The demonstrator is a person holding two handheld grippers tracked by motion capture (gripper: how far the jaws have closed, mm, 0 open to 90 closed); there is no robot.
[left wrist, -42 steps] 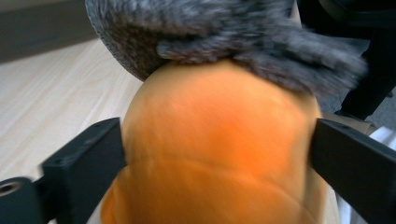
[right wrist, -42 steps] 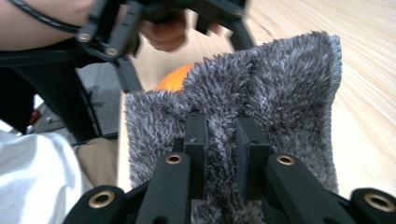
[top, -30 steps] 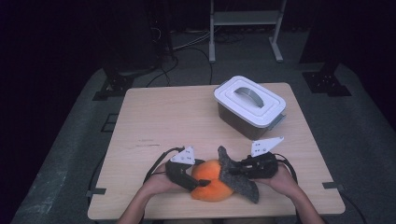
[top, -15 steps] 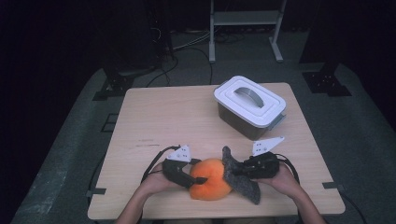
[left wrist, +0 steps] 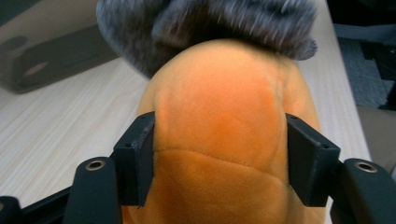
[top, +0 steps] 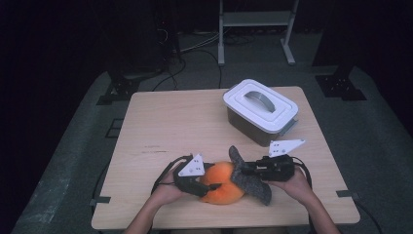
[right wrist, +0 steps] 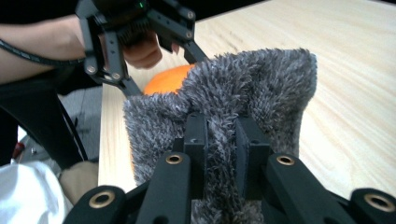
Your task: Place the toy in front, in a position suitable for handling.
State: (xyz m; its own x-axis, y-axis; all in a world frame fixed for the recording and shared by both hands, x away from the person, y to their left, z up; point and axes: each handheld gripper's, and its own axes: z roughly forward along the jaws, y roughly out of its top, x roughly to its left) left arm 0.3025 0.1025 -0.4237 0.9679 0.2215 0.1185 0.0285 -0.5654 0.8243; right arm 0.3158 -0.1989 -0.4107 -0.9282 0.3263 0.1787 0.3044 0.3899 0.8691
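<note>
The left gripper (left wrist: 219, 158) clamps the orange plush (top: 223, 182) at the table's (top: 185, 122) near edge; the right gripper (right wrist: 219, 140) pinches the grey fuzzy cloth (right wrist: 243, 88) draped against it. The soft plush could squirm free, or the cloth slip out. Pale wood table, dark room, lidded container (top: 260, 111) behind.

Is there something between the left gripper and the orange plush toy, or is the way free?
Nothing stands between them: the left gripper has its jaws pressed on both sides of the orange plush toy. The grey fuzzy cloth lies on its far side, pinched by the right gripper.
</note>
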